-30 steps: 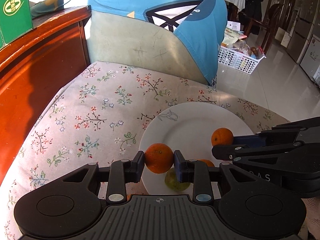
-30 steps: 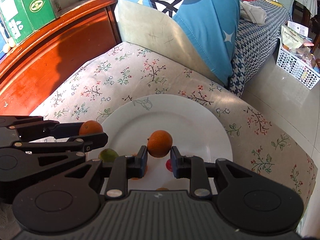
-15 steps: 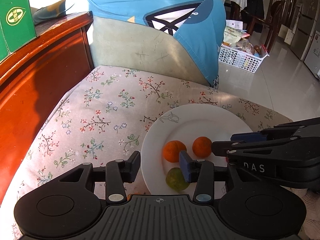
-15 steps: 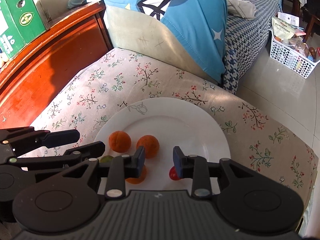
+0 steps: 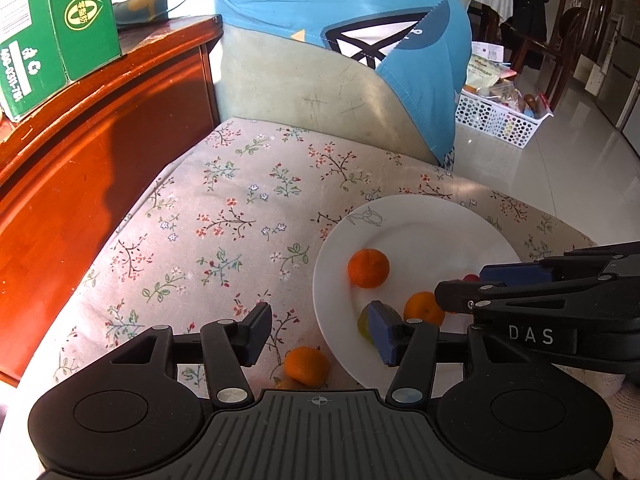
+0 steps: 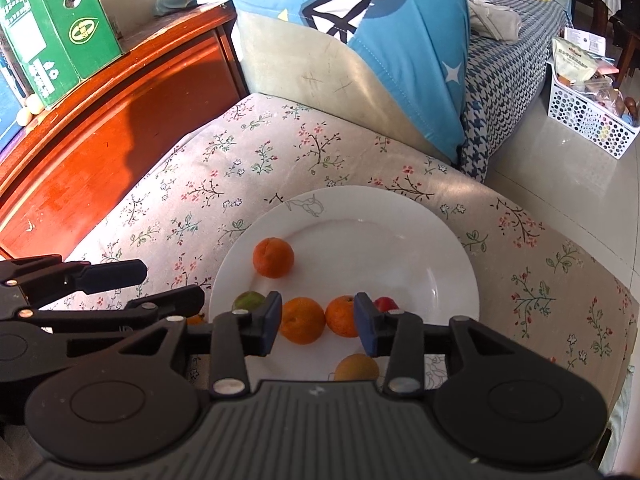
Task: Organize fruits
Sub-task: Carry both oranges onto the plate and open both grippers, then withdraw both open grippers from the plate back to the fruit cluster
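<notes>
We have released both oranges onto the white plate [image 6: 420,240]; our left gripper [image 5: 320,334] and right gripper [image 6: 316,322] now gape wide, empty. One orange [image 5: 306,366] lies off-plate on the cloth, partly hidden.

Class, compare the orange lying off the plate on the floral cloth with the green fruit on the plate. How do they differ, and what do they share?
The orange is bright orange; the green fruit is dull yellow-green. The orange lies on the floral cloth just outside the white plate; the green fruit sits on the plate near its rim. The orange is between the open left gripper fingers in view; the green fruit is partly hidden. Both are small, round, ungripped.
</notes>
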`<state>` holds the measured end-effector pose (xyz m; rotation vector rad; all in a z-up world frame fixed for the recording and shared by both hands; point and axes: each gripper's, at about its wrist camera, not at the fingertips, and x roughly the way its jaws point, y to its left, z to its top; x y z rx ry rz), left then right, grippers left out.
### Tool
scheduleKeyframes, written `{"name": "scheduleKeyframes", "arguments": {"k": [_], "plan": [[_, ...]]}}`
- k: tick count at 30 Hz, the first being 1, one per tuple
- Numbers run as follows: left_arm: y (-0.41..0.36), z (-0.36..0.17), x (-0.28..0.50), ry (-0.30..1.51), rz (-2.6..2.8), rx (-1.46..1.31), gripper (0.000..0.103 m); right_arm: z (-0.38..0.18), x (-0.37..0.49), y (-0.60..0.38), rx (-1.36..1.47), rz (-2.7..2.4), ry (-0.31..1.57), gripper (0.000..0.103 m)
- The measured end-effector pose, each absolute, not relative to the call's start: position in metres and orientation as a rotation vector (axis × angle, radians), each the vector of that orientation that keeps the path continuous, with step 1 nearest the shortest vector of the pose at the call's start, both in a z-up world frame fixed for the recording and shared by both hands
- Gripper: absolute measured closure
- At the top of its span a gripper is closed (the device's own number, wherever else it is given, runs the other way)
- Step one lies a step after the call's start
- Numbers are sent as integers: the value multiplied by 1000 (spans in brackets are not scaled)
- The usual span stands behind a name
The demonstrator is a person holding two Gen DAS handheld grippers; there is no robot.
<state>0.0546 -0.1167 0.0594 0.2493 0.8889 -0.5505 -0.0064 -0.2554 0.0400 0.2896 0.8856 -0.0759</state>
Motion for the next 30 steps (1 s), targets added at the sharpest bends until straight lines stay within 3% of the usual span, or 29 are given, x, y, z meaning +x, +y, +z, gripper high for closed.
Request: {"name": "scheduleKeyframes", "arguments": {"k": [6,11,30], "plan": [[-107,62,49,895,-534,250,50,42,-11,-246,282,-61,884,61],[-89,67,45,902,-515,225,42,45,-17,-237,279,-31,874,57],[-18,61,44,942,-403,176,42,36,-47,-188,225,143,895,56]]}}
